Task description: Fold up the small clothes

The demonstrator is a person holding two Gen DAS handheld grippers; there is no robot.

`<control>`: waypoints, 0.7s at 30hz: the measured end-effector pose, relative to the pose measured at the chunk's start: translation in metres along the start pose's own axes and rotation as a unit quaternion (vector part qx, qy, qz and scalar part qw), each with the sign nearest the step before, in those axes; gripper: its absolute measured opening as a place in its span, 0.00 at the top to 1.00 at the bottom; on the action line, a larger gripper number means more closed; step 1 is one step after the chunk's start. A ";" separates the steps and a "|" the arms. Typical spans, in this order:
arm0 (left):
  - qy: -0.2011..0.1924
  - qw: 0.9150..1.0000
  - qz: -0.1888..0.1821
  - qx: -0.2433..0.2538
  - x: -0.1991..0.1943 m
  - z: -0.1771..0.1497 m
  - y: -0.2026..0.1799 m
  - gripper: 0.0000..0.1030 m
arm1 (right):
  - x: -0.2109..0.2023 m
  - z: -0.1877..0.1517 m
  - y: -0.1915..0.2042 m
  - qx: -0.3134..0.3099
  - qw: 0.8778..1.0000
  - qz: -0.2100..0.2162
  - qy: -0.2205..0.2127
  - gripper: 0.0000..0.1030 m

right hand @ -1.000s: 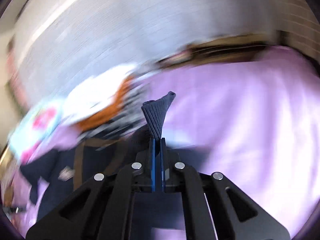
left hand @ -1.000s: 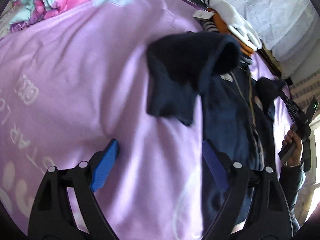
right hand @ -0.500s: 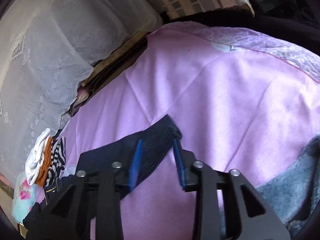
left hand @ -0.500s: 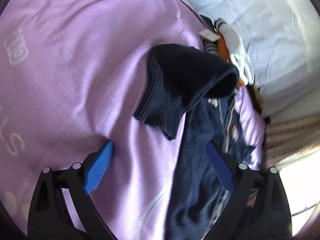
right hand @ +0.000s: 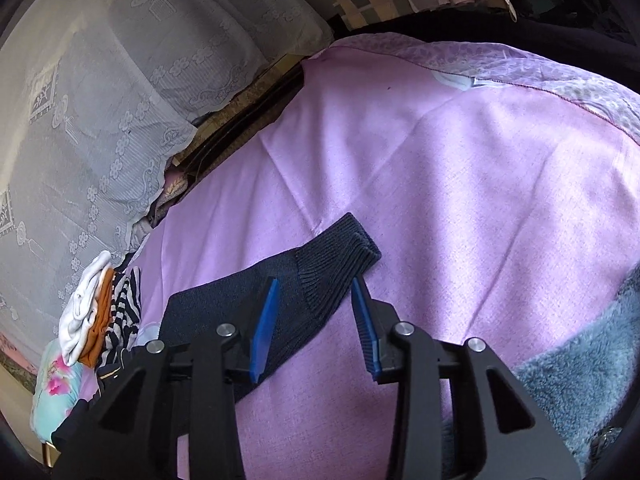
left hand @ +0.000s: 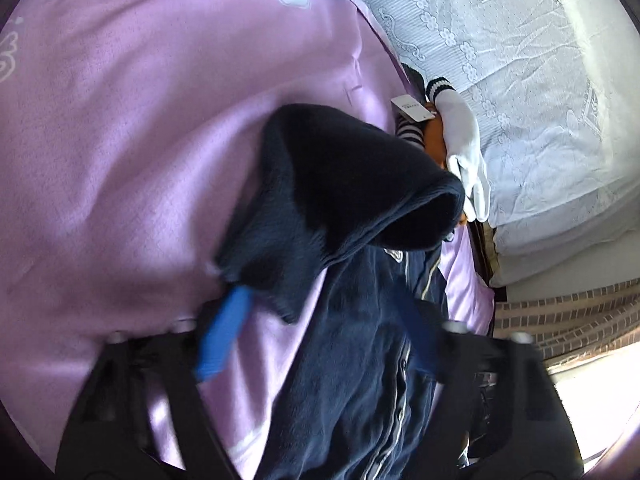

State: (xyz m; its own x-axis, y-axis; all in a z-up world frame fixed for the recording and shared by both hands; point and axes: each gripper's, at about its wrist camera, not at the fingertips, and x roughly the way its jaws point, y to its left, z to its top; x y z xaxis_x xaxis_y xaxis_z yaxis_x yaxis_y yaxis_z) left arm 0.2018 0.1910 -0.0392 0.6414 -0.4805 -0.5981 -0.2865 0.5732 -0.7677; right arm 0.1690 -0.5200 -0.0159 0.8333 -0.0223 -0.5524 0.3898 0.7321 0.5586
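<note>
A lilac bedsheet (right hand: 460, 168) covers the bed, sunlit and creased, and the work lies spread on it. Nearest on the right side, the right gripper (right hand: 316, 320) hovers with its blue fingers (right hand: 264, 328) well apart and nothing between them; the dark navy sock (right hand: 304, 284) lies flat on the sheet just under and ahead of it, ribbed cuff pointing away. A grey fleecy blanket (right hand: 568, 384) bunches at that gripper's right. On the other side, the left gripper (left hand: 324, 332), blurred, also stands wide open and empty, one blue finger (left hand: 224, 336) touching or just short of the sock's (left hand: 344, 188) lower edge; I cannot tell which. There the sock is humped up, resting partly over a navy garment with pale piping (left hand: 360, 380). Beyond lies a small pile: a striped sock (left hand: 410, 134), something orange, a white glove (left hand: 464, 140) and a paper tag (left hand: 412, 108). Farthest back runs a white lace-covered pillow (left hand: 520, 60).
</note>
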 end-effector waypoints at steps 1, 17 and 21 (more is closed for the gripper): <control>0.002 1.000 0.000 0.003 0.002 0.001 0.001 0.73 | 0.000 0.000 0.000 0.000 1.000 0.000 0.000 0.63; -0.130 0.962 0.219 0.097 -0.138 0.126 0.004 0.72 | 0.003 -0.004 0.007 -0.024 1.000 -0.009 -0.001 0.60; -0.032 0.984 0.138 0.112 -0.095 0.063 0.007 0.39 | 0.003 -0.004 0.006 -0.021 1.000 -0.007 -0.001 0.55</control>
State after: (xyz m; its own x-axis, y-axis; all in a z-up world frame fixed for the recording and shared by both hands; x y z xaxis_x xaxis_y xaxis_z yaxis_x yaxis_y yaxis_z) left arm 0.1833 0.2829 0.0267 0.6074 -0.2478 -0.7548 -0.2959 0.8112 -0.5044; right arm 0.1720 -0.5135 -0.0163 0.8290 -0.0342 -0.5582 0.3846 0.7594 0.5248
